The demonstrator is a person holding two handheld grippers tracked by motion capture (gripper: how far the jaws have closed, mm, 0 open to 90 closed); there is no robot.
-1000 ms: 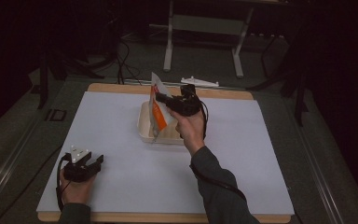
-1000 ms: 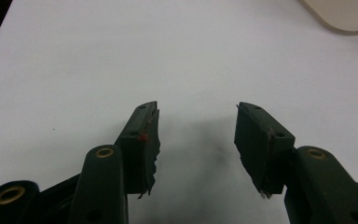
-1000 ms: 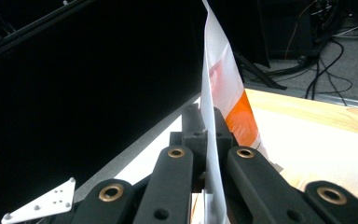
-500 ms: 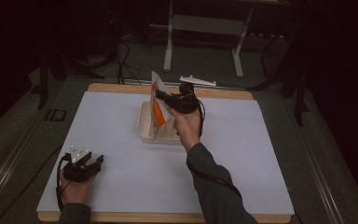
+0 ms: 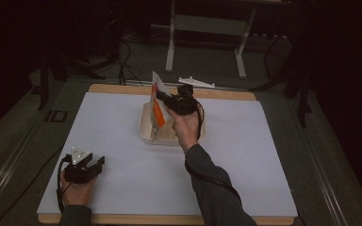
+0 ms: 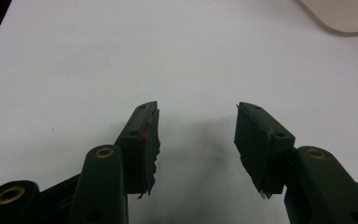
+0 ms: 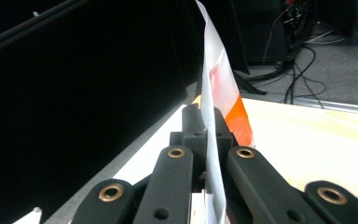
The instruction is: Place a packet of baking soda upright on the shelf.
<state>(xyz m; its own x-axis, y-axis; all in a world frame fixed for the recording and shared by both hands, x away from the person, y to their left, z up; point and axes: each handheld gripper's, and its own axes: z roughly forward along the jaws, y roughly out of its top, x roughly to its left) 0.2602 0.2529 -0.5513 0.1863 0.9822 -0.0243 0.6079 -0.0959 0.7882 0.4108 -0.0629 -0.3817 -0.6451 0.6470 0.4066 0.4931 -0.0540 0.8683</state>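
The packet [image 5: 157, 109], white with an orange patch, stands upright over the cream tray [image 5: 145, 129] near the far middle of the surface [image 5: 122, 188]. The right gripper [image 5: 162, 98] is clenched on its edge; in the right gripper view the thin sheet [image 7: 216, 93] runs up between the two closed jaws. The tray sits under the right hand [image 5: 185, 127]. Well apart, at the near left corner, the left gripper [image 5: 96, 162] rests low over the bare white sheet, jaws spread with nothing between them [image 6: 196, 140].
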